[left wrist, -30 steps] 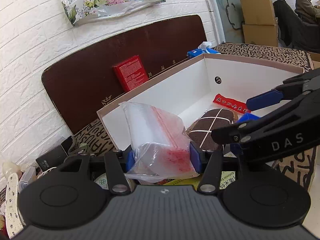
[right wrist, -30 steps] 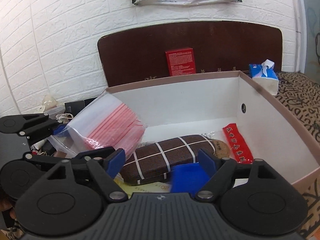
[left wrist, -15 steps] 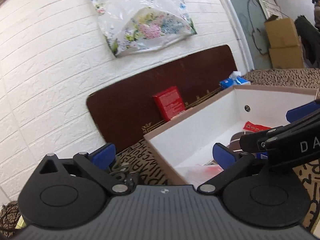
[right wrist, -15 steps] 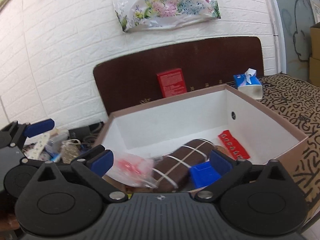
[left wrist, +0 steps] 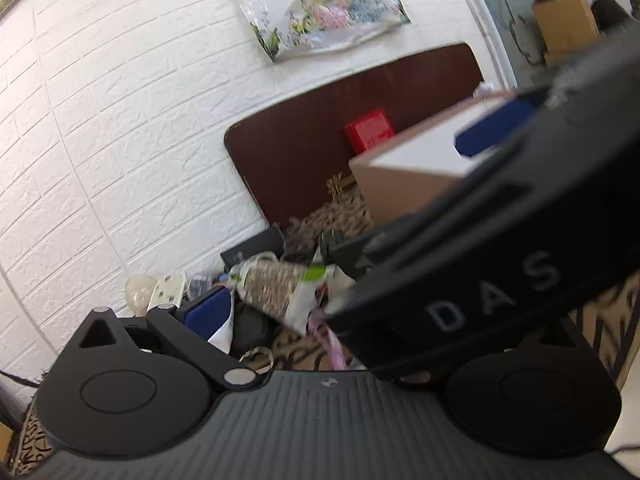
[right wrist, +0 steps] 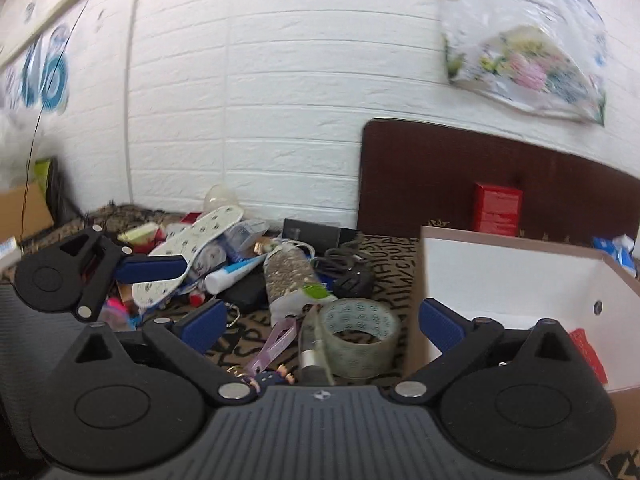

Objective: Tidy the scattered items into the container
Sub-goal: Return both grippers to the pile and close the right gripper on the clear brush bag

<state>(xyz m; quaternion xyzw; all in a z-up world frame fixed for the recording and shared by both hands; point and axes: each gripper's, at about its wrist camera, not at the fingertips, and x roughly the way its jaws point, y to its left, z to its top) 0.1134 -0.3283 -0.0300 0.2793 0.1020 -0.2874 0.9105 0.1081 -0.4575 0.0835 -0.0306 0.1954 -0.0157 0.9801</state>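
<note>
The white-lined cardboard box [right wrist: 500, 280] stands at the right; a corner of it shows in the left wrist view [left wrist: 404, 176]. My right gripper [right wrist: 320, 320] is open and empty over a clear tape roll [right wrist: 360, 334] and a purple-strapped keychain [right wrist: 272, 344]. A pile of scattered items lies to the left: a bag of grains [right wrist: 288, 276], a white tube [right wrist: 236, 272], a patterned insole [right wrist: 188, 252]. My left gripper [left wrist: 340, 304] is open and empty, facing the grain bag [left wrist: 272, 284]; its right finger is hidden behind the right gripper's body [left wrist: 500, 248].
A dark brown board [right wrist: 480, 184] leans on the white brick wall with a red box [right wrist: 498, 208] before it. A blue tissue pack [right wrist: 616, 246] lies behind the box. A black case [right wrist: 316, 234] and cables [right wrist: 348, 260] sit near the pile.
The left gripper has let go of the red-striped plastic bag into the box and opened. Both grippers have swung left, away from the box, toward the pile.
</note>
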